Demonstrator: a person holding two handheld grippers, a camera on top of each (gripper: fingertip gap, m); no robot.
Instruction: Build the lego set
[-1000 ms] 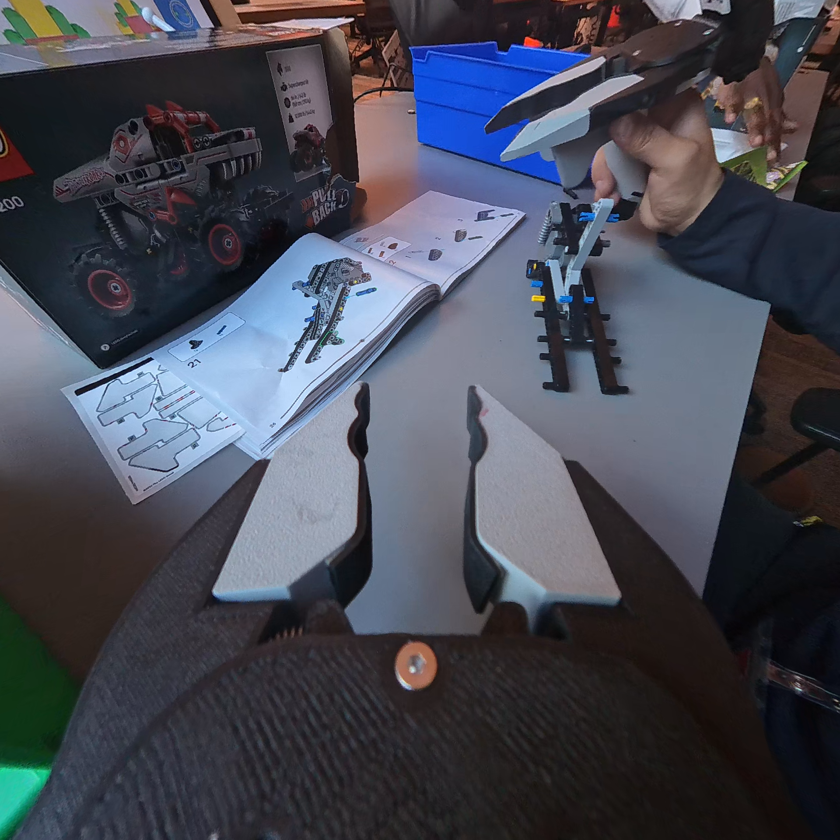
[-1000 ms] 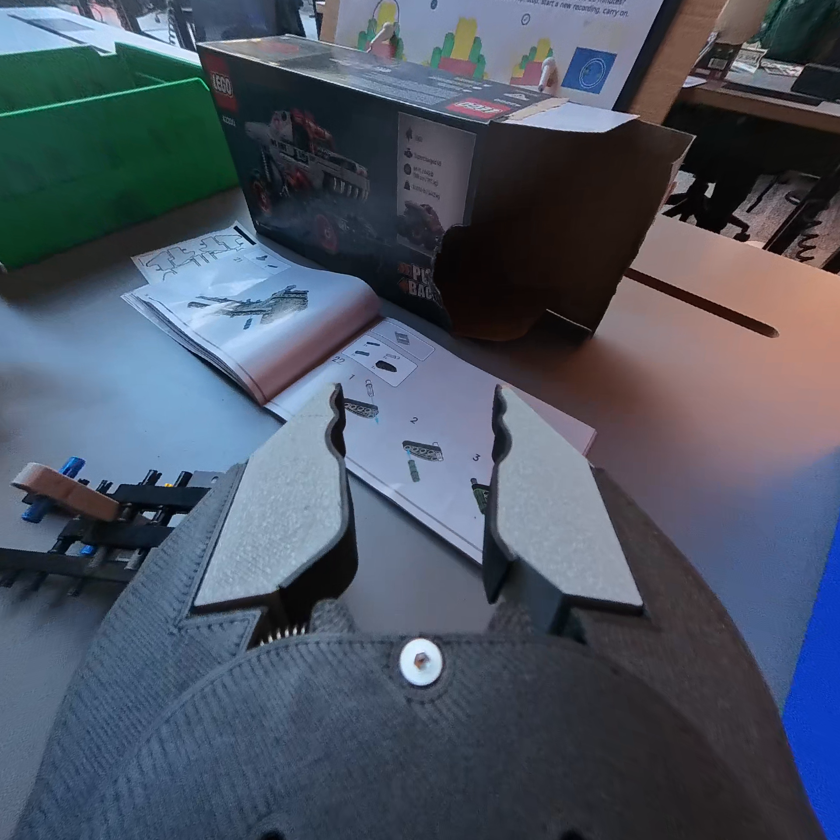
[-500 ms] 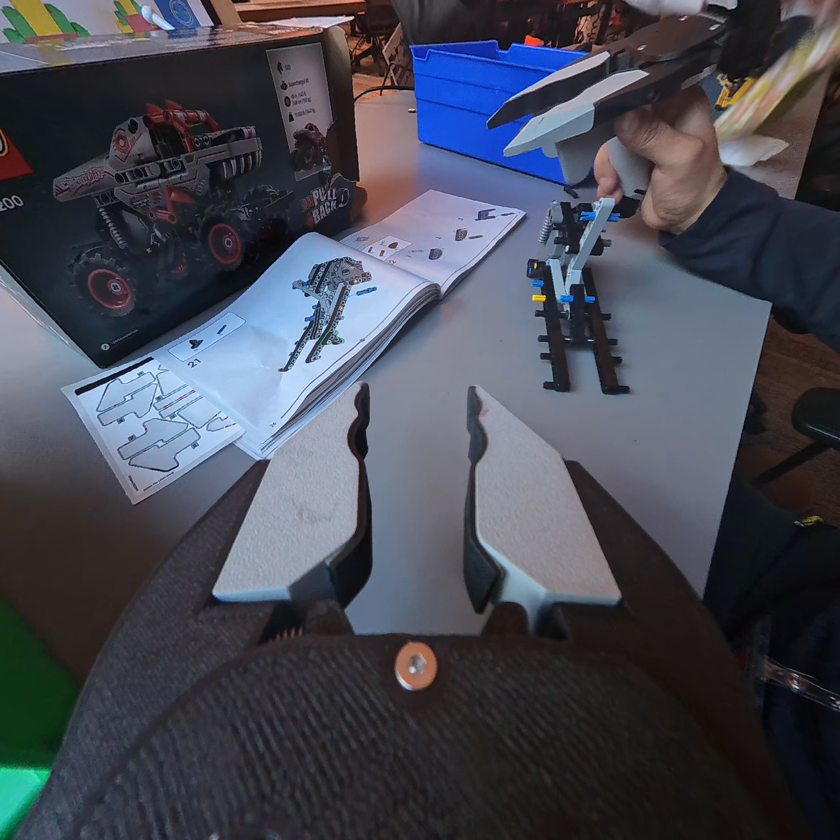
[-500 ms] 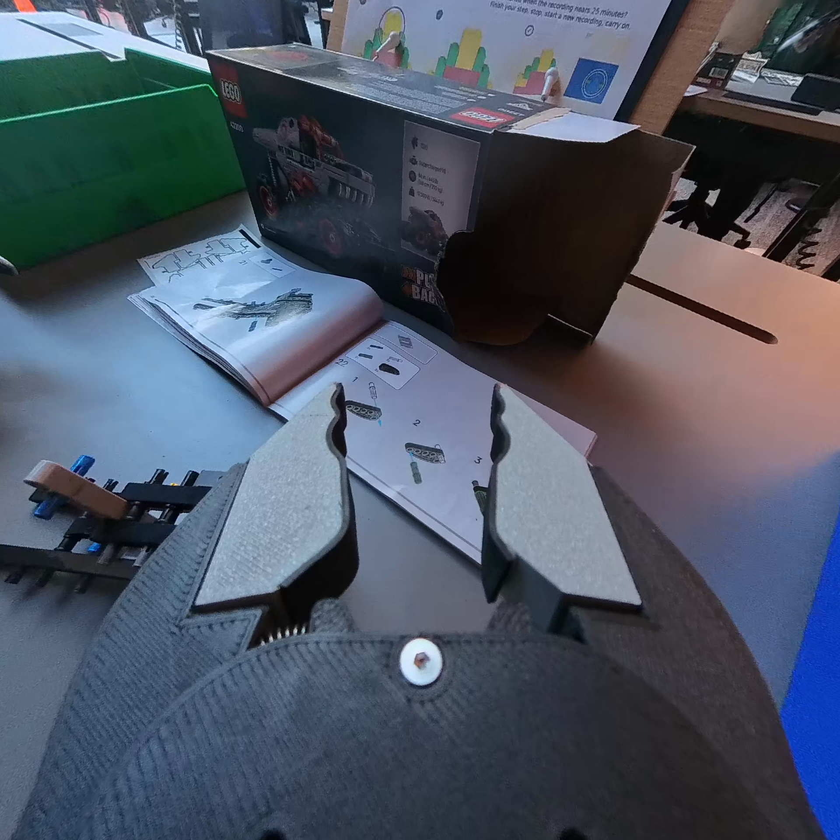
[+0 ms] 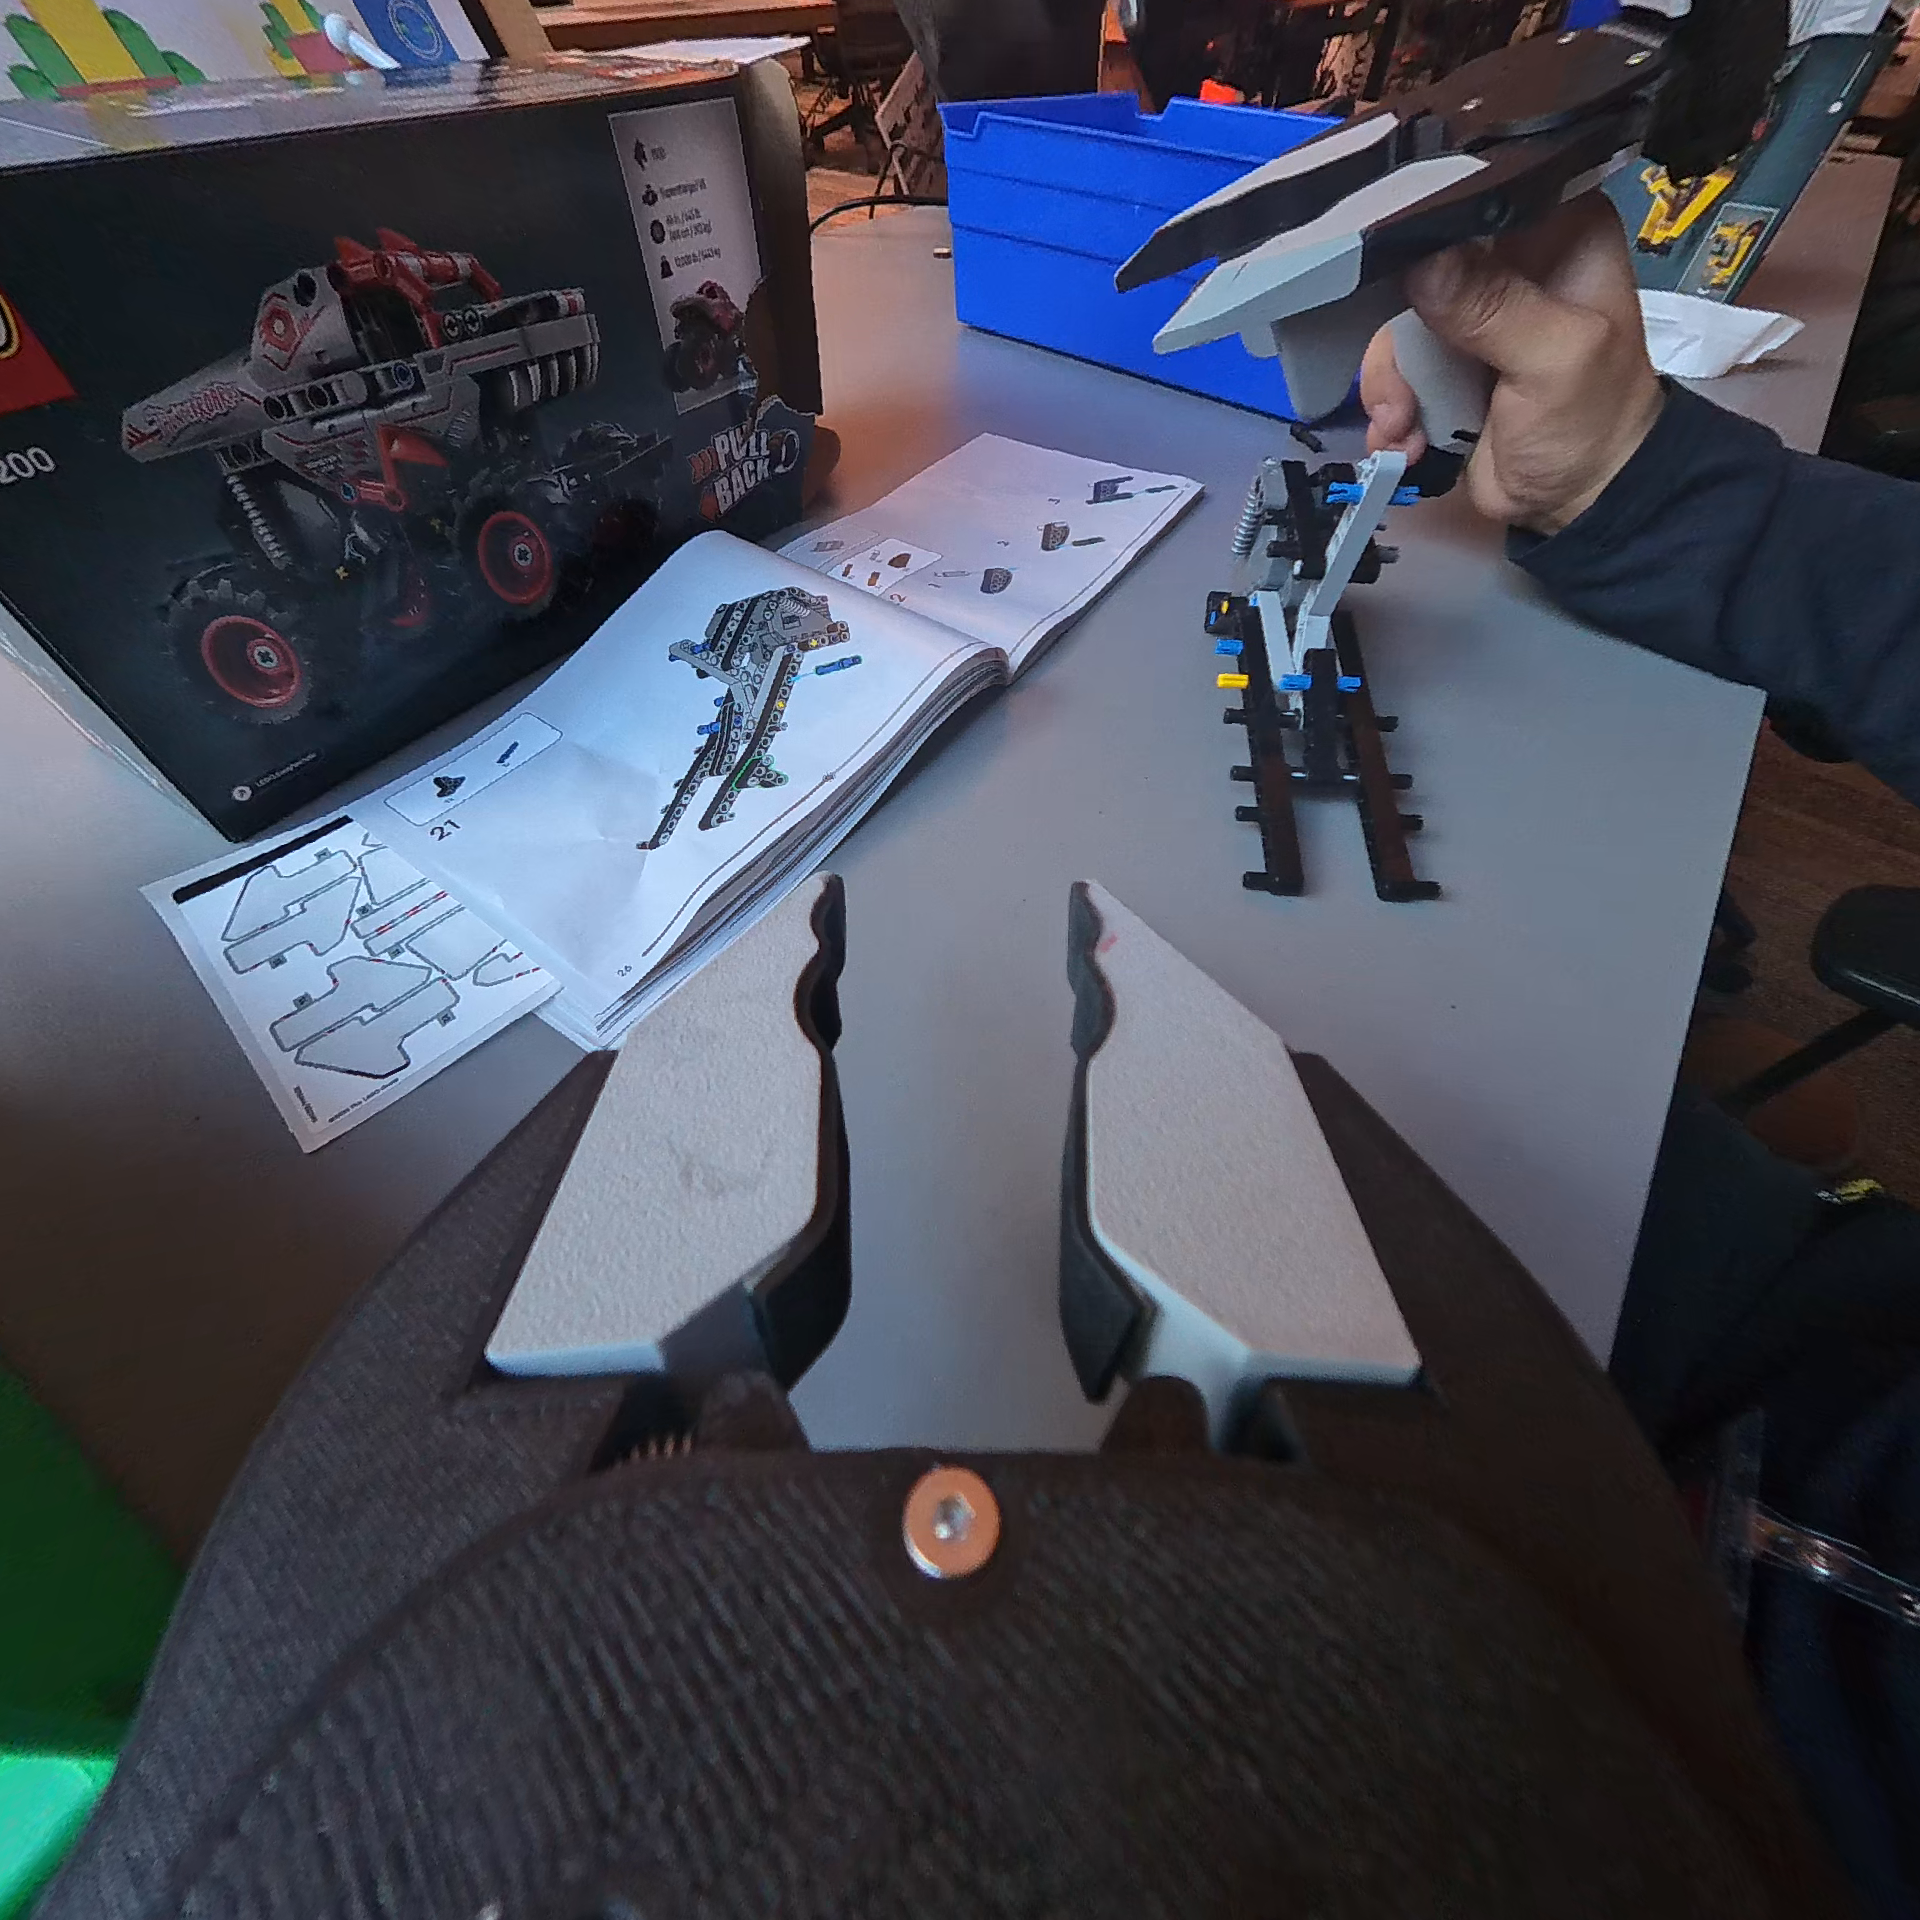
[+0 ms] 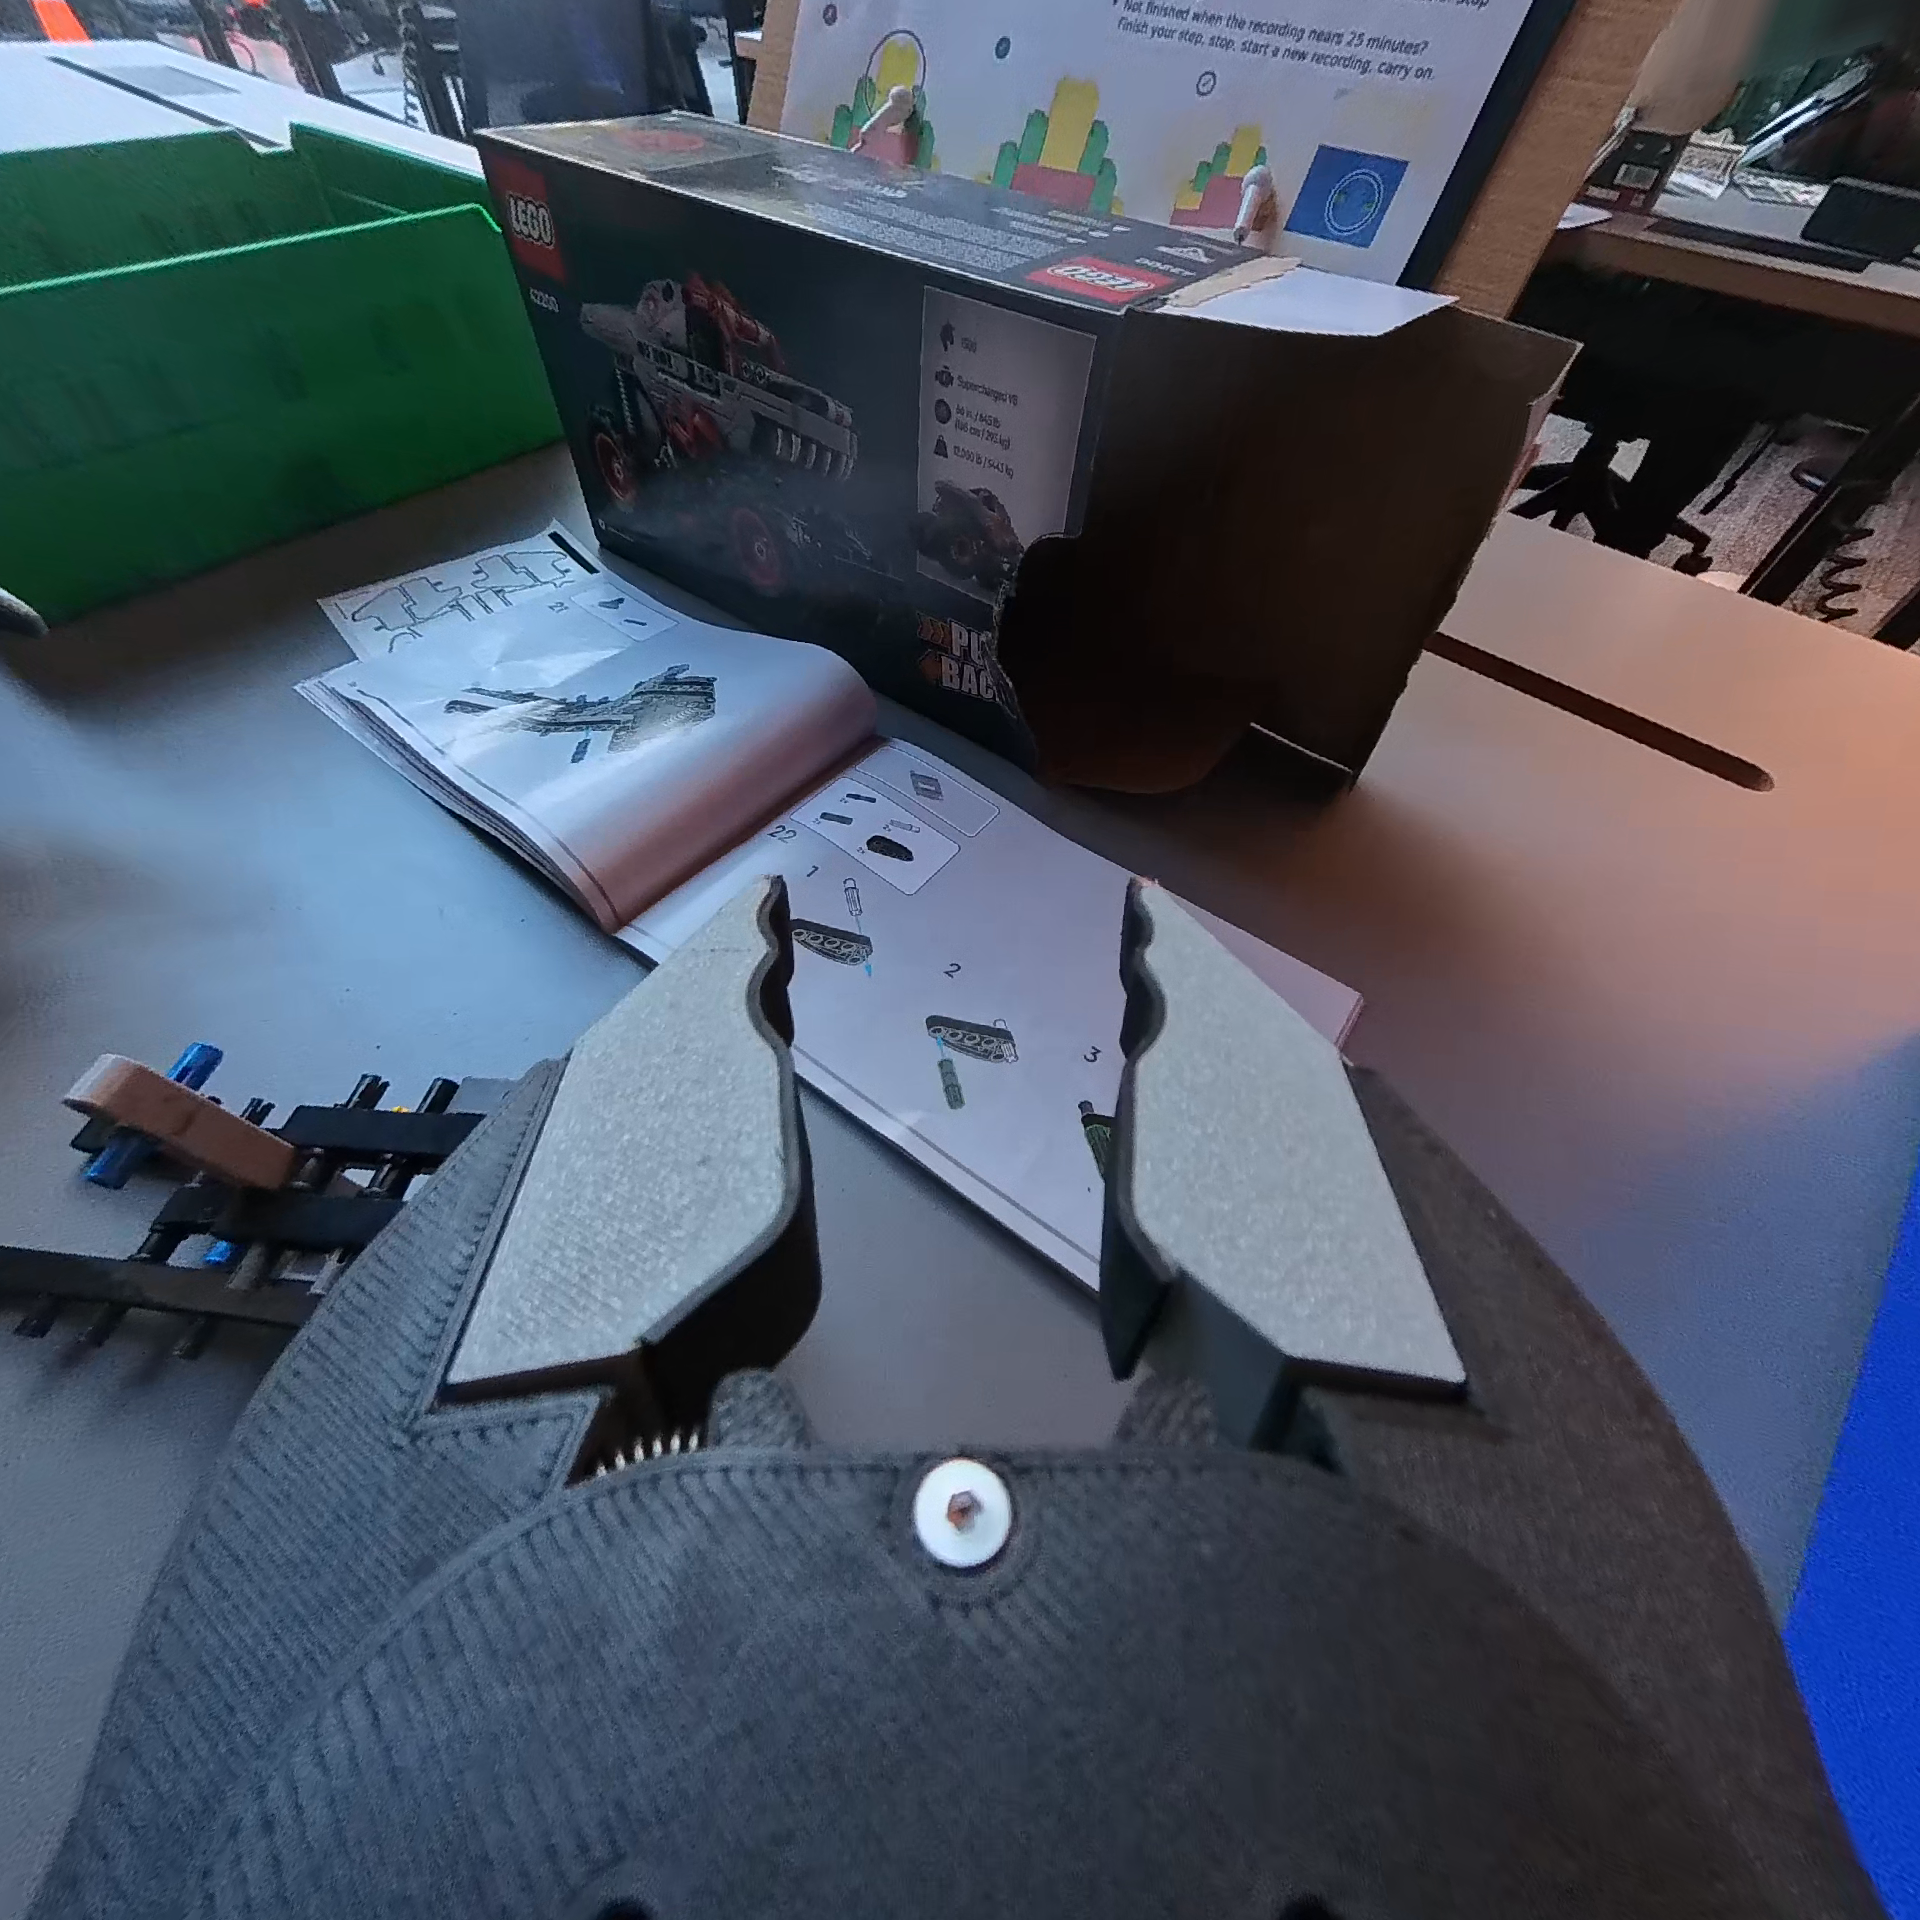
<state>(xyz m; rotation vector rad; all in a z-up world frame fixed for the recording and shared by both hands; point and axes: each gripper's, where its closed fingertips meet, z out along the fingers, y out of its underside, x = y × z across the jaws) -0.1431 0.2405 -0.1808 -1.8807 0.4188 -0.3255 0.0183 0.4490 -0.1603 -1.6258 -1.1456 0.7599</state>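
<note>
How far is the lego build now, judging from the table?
Done: a partial black and grey frame with blue pins stands on the table, far from the truck on the box. In hand: nothing; left gripper and right gripper are open and empty. Left: most steps of the open instruction booklet.

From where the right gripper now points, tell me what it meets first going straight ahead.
Judging by its own view, the open right gripper would first meet the open instruction booklet on the table; the set's box stands behind it. Depth is uncertain.
</note>
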